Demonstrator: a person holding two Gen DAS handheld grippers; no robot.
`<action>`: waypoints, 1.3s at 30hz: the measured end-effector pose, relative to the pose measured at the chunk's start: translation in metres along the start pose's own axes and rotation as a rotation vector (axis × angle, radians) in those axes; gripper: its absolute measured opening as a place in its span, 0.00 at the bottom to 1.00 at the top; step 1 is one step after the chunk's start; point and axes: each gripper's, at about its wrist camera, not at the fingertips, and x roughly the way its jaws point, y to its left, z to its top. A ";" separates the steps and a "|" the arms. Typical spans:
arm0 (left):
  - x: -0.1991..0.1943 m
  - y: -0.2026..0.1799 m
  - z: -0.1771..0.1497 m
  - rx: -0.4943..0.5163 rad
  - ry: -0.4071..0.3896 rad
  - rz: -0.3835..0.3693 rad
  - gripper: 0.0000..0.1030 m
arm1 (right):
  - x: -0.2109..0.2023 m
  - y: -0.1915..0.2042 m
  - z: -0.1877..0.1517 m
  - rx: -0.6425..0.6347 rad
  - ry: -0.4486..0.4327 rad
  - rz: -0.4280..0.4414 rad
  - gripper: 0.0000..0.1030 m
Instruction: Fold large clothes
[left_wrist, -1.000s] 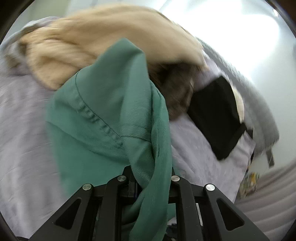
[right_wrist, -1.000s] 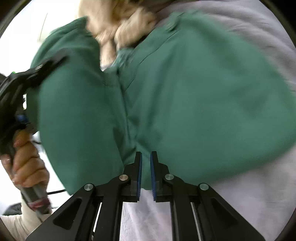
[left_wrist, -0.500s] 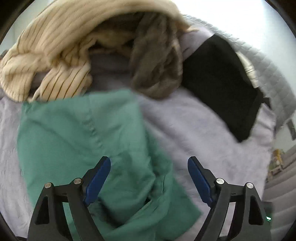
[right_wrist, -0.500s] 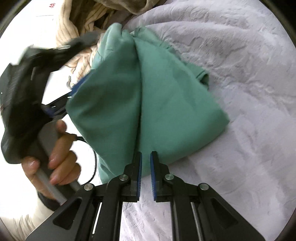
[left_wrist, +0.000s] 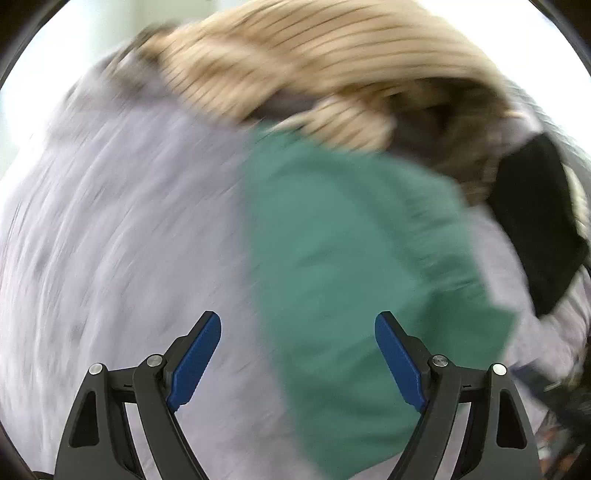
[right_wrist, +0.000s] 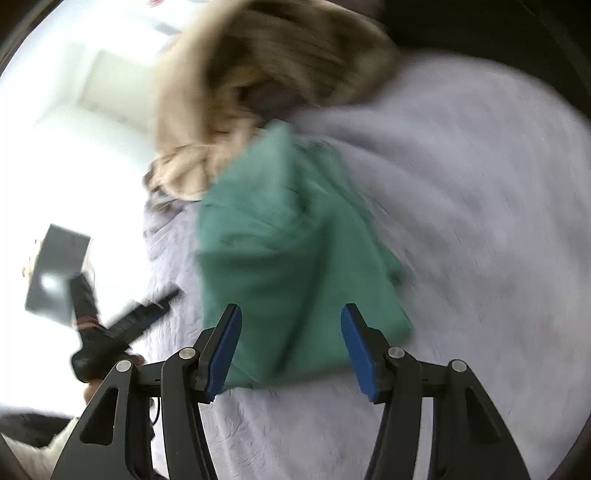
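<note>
A folded green garment (left_wrist: 354, 280) lies on the lilac bedspread (left_wrist: 122, 240); the right wrist view shows the same green garment (right_wrist: 288, 251) below its fingers. My left gripper (left_wrist: 297, 363) hangs open above the garment's left edge, nothing between its blue pads (left_wrist: 195, 363). My right gripper (right_wrist: 290, 350) is above the garment's near end with its jaws opening; its pads (right_wrist: 225, 350) stand apart from the cloth. Both views are blurred by motion. The left gripper (right_wrist: 122, 325) also shows at the left of the right wrist view, held by a hand.
A heap of clothes, a cream striped knit (left_wrist: 332, 70) and a brown-grey piece (left_wrist: 454, 129), lies beyond the green garment. A folded black garment (left_wrist: 535, 229) rests at the right. In the right wrist view the bedspread (right_wrist: 480, 206) spreads to the right, with bright floor beyond its left edge.
Both grippers have let go of the green garment, the left first, then the right. The garment now lies folded on the bed, and both views have swung away from it.
</note>
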 end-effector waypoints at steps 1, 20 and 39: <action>0.002 0.010 -0.007 -0.028 0.022 0.004 0.83 | 0.002 0.011 0.009 -0.051 0.001 -0.006 0.60; 0.018 0.016 -0.060 -0.006 0.099 -0.041 0.85 | 0.049 -0.084 -0.015 0.066 0.335 -0.173 0.08; 0.003 0.024 -0.075 -0.055 0.087 -0.027 0.85 | 0.130 -0.046 0.090 0.077 0.271 -0.057 0.05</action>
